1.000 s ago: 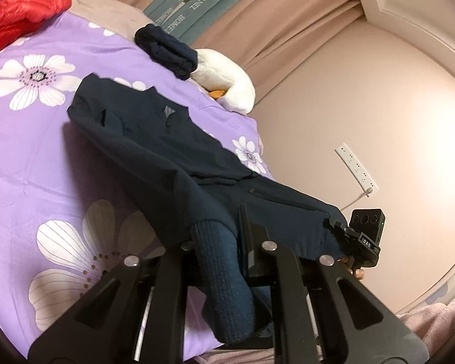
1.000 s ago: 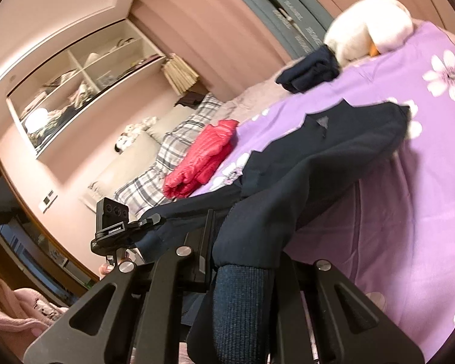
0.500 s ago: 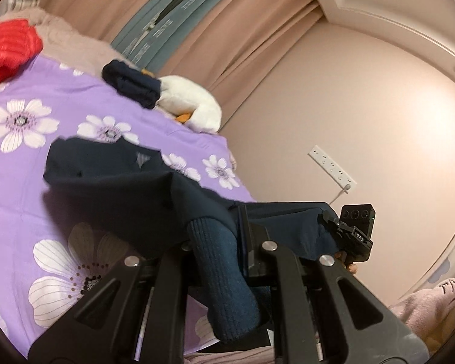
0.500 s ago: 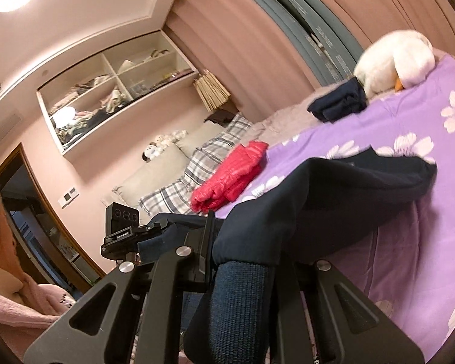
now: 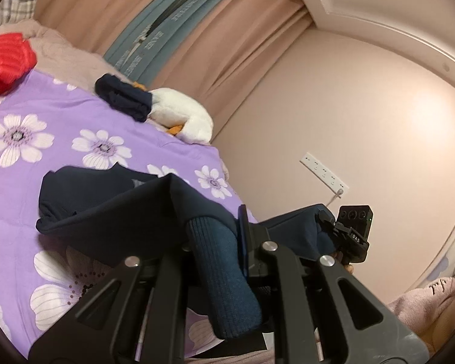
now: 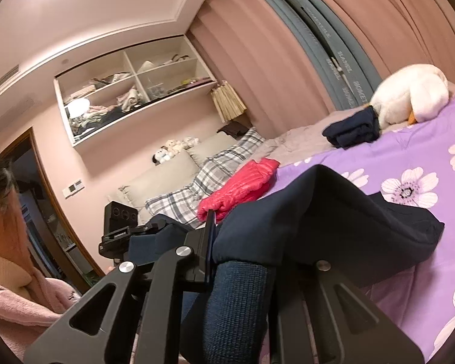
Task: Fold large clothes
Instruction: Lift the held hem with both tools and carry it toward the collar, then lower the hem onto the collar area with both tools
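Observation:
A dark navy jacket [image 5: 121, 203] lies partly on the purple flowered bed sheet [image 5: 30, 163], its near part lifted and hanging between both grippers. My left gripper [image 5: 224, 236] is shut on a ribbed navy cuff [image 5: 224, 276] that droops over its frame. My right gripper [image 6: 227, 242] is shut on the other ribbed cuff [image 6: 236, 297], with the jacket [image 6: 333, 218] arching up from it and down to the sheet [image 6: 424, 157]. Each gripper shows in the other's view, the right gripper [image 5: 321, 217] and the left gripper [image 6: 163, 227] level with each other. The pads are hidden by cloth.
A red down jacket [image 5: 3, 60], a folded dark garment [image 5: 121, 100] and a white plush duck [image 5: 182, 118] lie at the far side of the bed. Plaid pillows [image 6: 203, 188] sit at its head. A person in pink [image 6: 9, 288] stands at the near edge. A socket strip [image 5: 324, 171] is on the wall.
Both grippers rose with the cuffs and levelled out, lifting the jacket's near half off the sheet so it bunches toward the collar. Little has moved in the last half second.

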Available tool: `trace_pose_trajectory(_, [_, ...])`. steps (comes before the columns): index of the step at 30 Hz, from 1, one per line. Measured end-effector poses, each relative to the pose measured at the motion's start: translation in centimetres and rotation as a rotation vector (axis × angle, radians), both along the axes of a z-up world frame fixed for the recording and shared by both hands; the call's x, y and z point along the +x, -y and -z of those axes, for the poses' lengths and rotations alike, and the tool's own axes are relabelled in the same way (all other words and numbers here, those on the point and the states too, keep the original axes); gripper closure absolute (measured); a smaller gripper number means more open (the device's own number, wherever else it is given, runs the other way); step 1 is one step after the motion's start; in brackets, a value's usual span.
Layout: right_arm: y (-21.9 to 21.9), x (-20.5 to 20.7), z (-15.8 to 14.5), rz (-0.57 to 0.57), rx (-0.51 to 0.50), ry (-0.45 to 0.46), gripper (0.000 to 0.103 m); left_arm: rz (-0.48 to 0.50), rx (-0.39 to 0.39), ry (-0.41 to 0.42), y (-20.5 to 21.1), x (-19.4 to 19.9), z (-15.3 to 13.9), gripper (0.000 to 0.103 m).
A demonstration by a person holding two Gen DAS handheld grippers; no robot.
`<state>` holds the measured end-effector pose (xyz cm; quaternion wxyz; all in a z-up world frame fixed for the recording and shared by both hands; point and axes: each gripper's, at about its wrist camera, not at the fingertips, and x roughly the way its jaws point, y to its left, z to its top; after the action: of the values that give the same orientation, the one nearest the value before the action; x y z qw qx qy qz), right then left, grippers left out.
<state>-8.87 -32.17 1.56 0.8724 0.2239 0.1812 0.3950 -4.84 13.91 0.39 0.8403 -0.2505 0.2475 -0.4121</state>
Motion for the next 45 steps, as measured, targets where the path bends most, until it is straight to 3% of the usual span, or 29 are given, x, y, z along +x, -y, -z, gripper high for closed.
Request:
trace_pose_trajectory(12, [0.7,3.7,2.7,0.075,0.003,-0.114,0.090,-0.040,-0.015,-0.089,-0.8,3.4,2.1,0.092])
trace_pose_trajectory(45, [0.8,6.3,3.5,0.182,-0.018,-0.183,0.090,-0.110,-0.003,-0.129,-1.2,6.8,3.0,0.092])
